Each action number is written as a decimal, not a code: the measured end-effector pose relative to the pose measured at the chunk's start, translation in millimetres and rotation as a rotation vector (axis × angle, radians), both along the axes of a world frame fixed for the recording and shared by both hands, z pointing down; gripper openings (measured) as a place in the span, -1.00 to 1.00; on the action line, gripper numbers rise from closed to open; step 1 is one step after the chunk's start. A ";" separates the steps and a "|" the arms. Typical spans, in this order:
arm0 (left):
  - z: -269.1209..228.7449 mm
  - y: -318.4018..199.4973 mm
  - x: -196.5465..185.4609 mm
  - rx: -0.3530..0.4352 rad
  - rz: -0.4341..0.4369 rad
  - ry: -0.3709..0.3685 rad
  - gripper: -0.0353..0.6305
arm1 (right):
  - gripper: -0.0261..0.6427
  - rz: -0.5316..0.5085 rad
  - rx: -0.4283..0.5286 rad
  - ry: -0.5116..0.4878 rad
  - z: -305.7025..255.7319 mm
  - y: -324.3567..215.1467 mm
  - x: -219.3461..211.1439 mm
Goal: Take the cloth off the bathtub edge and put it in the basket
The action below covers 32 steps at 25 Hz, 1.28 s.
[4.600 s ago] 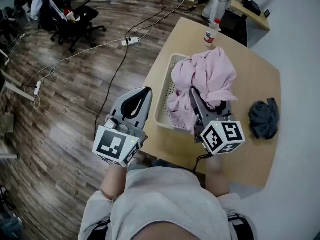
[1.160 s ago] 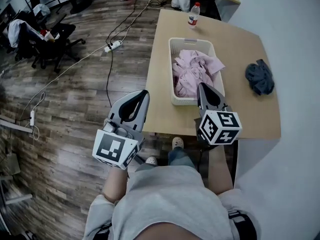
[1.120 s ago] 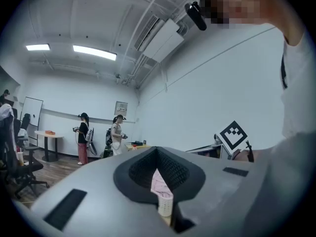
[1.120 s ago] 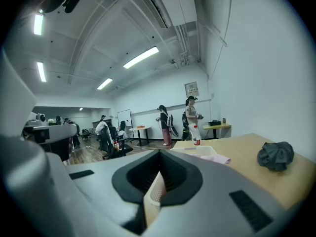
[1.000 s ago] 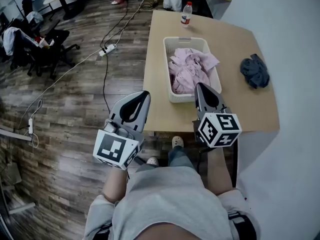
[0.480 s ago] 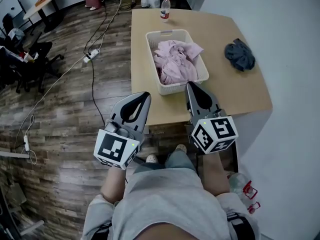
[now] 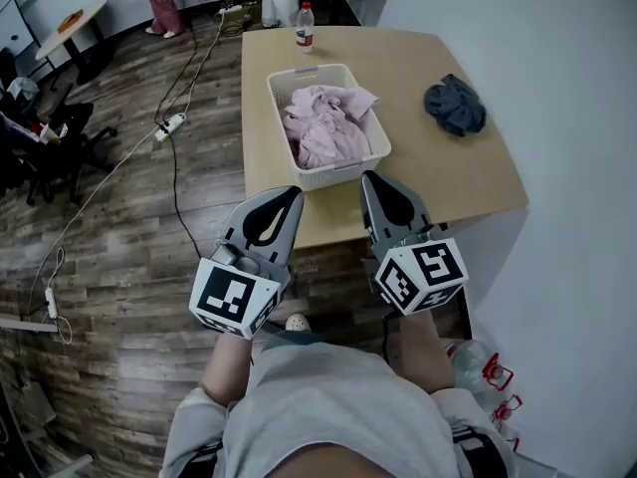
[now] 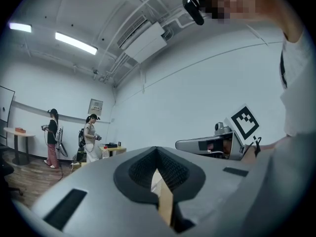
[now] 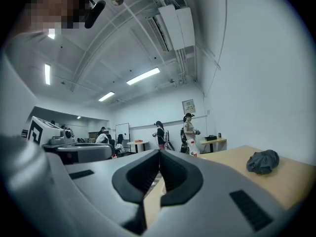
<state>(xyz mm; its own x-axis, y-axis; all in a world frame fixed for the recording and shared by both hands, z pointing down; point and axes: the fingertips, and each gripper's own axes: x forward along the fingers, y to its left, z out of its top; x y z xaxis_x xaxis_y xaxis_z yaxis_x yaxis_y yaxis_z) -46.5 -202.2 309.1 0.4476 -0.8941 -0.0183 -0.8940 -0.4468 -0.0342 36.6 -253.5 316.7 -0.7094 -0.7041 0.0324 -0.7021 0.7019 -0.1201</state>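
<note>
A pink cloth [image 7: 323, 125] lies bunched inside the white basket [image 7: 338, 174] on the wooden table [image 7: 438, 177]. A dark grey cloth [image 7: 455, 106] lies on the table to the basket's right, and it also shows as the grey cloth [image 9: 263, 161] in the right gripper view. My left gripper [image 7: 292, 194] hangs over the floor just short of the table's near edge, shut with nothing in it. My right gripper [image 7: 367, 178] reaches just over that edge, below the basket, and is also shut and empty. Both gripper views show the left gripper [image 8: 156, 148] and right gripper [image 9: 159, 152] with their jaws together.
A water bottle [image 7: 305, 26] stands at the table's far edge. A power strip [image 7: 164, 127] and cables run over the wooden floor at left, near an office chair [image 7: 50, 137]. A white wall closes the right side. Two people [image 8: 90, 144] stand far off.
The right gripper, earlier on the pink cloth over the basket, has let it go. Both grippers have drawn back from the basket towards the table's near edge. The cloth stays in the basket.
</note>
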 end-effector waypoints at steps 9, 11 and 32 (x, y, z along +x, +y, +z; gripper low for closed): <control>-3.6 34.4 48.2 -0.002 0.033 0.005 -0.90 | -0.89 0.030 0.023 0.013 -5.0 43.8 45.6; -4.1 44.8 58.4 -0.003 0.038 0.006 -0.91 | -0.89 0.037 0.026 0.014 -5.5 55.9 56.5; -13.8 136.6 118.6 0.021 0.049 -0.014 -0.90 | -0.89 0.040 0.059 0.004 -14.6 151.6 112.8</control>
<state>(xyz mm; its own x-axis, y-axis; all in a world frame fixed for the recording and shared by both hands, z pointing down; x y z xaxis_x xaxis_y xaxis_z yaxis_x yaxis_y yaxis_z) 72.1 -65.6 295.2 0.4911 -0.8706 -0.0302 -0.8704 -0.4891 -0.0562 149.4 -101.9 302.1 -0.6804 -0.7329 -0.0067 -0.7304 0.6787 -0.0766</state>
